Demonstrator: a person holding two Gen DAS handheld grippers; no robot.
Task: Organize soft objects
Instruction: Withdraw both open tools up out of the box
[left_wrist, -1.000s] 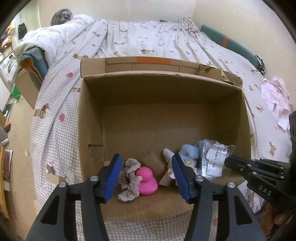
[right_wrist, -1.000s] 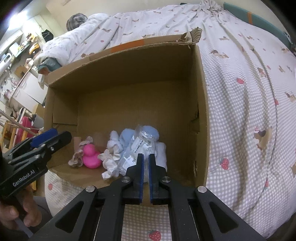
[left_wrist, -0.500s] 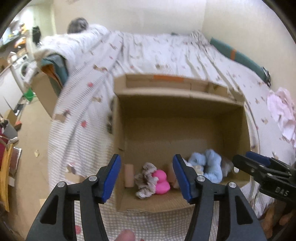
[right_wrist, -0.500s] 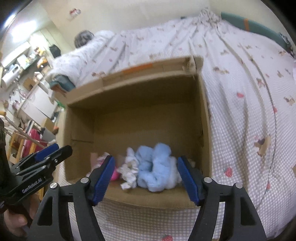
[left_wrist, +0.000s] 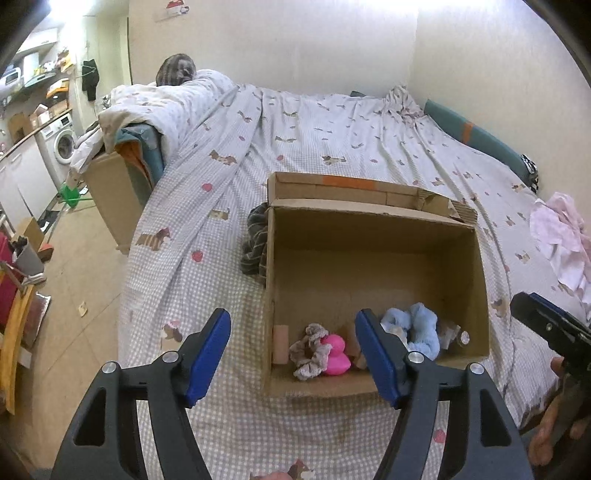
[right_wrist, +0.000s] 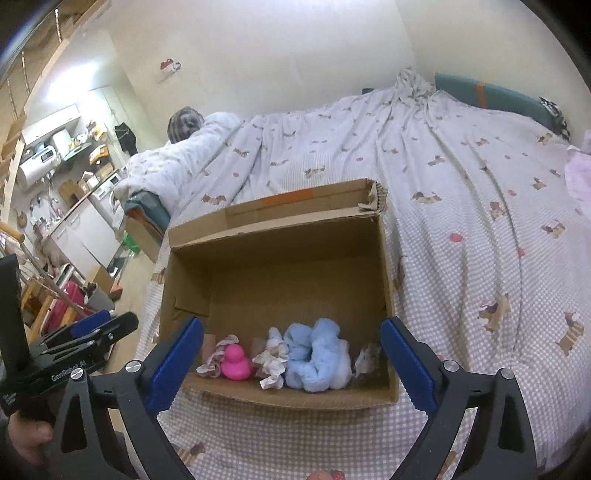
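Observation:
An open cardboard box (left_wrist: 476, 280) (right_wrist: 386, 258) lies on the bed. Along its near wall lie a beige scrunchie (left_wrist: 310, 350) (right_wrist: 216, 358), a pink rubber duck (left_wrist: 336, 356) (right_wrist: 236, 363), a white frilly scrunchie (right_wrist: 273, 360), a fluffy blue toy (left_wrist: 417, 328) (right_wrist: 317, 354) and a clear plastic packet (left_wrist: 452, 332) (right_wrist: 367, 360). My left gripper (left_wrist: 293, 356) is open and empty, held above the box's near left corner. My right gripper (right_wrist: 291, 363) is open and empty, held back above the box's near edge.
The bed (left_wrist: 332, 140) wears a checked sheet with dog prints. A dark plaid cloth (left_wrist: 256, 240) lies left of the box. A pink garment (left_wrist: 561, 240) lies at the right. A folded duvet (left_wrist: 166, 107) sits far left. The floor and a washing machine (left_wrist: 61, 142) lie beyond the bed's left edge.
My right gripper opened and let the plastic packet go into the box. Both grippers pulled back and up from the box, so it looks smaller and farther.

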